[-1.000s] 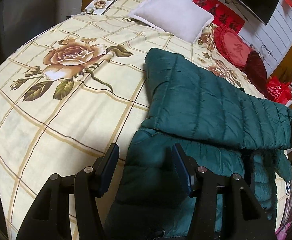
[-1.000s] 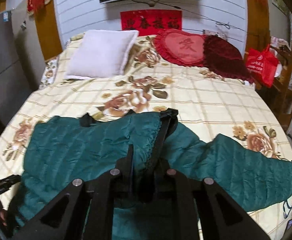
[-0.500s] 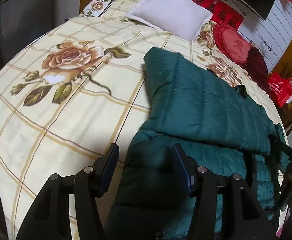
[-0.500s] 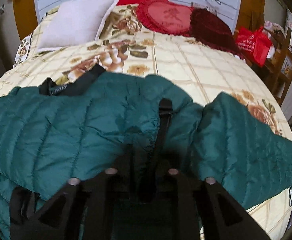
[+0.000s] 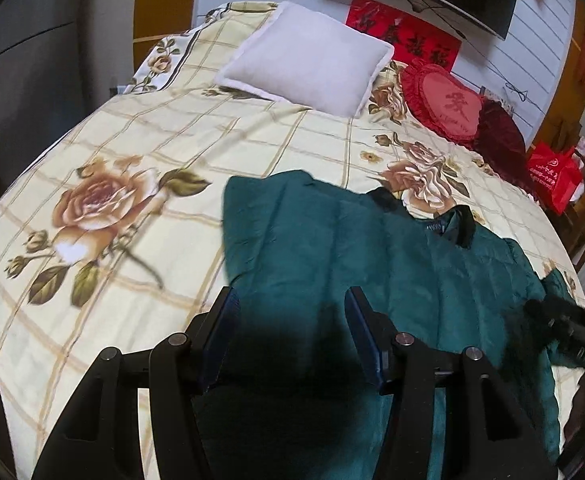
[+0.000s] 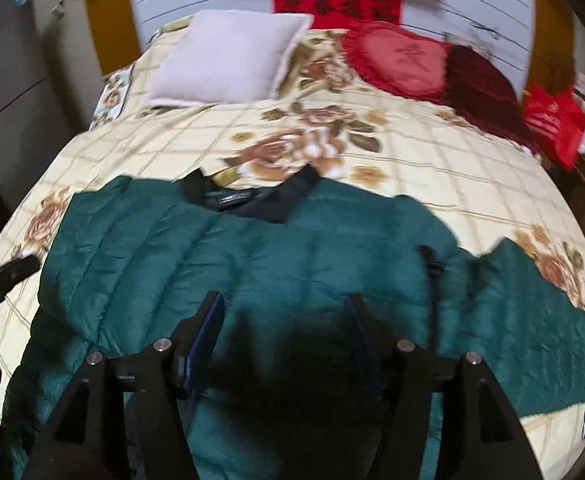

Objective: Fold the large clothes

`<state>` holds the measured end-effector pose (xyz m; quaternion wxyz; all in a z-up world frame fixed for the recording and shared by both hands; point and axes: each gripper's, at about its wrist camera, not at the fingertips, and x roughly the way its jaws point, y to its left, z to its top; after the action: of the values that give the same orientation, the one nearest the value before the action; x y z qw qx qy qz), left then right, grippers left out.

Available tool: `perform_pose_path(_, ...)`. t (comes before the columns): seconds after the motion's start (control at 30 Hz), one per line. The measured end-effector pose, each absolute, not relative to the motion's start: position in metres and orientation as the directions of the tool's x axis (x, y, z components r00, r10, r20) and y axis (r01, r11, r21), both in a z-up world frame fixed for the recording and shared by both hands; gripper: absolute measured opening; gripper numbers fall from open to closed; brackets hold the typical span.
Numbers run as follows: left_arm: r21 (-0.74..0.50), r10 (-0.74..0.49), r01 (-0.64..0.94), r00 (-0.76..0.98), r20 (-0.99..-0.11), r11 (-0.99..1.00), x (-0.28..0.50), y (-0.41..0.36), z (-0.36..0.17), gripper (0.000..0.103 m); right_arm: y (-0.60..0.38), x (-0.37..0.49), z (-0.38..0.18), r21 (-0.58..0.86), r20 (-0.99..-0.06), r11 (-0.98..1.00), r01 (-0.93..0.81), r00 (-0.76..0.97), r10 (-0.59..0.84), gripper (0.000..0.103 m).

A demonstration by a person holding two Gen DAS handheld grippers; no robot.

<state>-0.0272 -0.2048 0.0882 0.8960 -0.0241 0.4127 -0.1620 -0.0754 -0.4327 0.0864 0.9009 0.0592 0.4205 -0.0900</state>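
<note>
A large dark green quilted jacket (image 6: 292,264) with a black collar (image 6: 252,200) lies spread on the bed, one sleeve folded across its body and the other sleeve (image 6: 540,312) stretched to the right. It also shows in the left wrist view (image 5: 352,256). My right gripper (image 6: 284,320) is open and empty, just above the jacket's middle. My left gripper (image 5: 292,312) is open and empty over the jacket's left part. The right gripper's tip (image 5: 564,320) shows at the right edge of the left wrist view.
The bed has a cream checked cover with rose prints (image 5: 104,208). A white pillow (image 5: 308,72), a red heart cushion (image 5: 448,100) and a dark red cushion (image 6: 480,88) lie at the head. A red bag (image 5: 552,176) stands right of the bed.
My right gripper has opened and let go of the jacket's front edge, which now lies flat. Both views have swung towards the head of the bed; the left gripper stays open.
</note>
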Motion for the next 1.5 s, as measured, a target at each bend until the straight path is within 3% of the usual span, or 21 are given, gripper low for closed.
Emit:
perform_pose_path(0.43,-0.046,-0.235,0.305,0.62,-0.749,0.951,-0.013,-0.245,0.044,0.038,-0.449,-0.042,0.027,0.006,-0.784,0.964,0.267,0.599,-0.161,0.066)
perform_pose_path(0.93,-0.038,-0.232,0.307,0.628,-0.743,0.951,-0.013,-0.25,0.035,0.048,-0.451,-0.089,0.061,0.02,-0.755,0.969,0.246,0.639,-0.146,0.067)
perform_pose_path(1.3,-0.038,-0.233,0.308,0.627,-0.744,0.95,-0.013,-0.252,0.033,0.054,-0.473,-0.104,0.029,0.014,-0.782,0.967,0.253,0.606,-0.148,0.067)
perform_pose_path(1.5,-0.05,-0.244,0.311,0.626,-0.74,0.949,-0.012,-0.256,0.031,0.056,-0.472,-0.113,0.05,0.045,-0.769,0.964,0.261,0.625,-0.133,0.067)
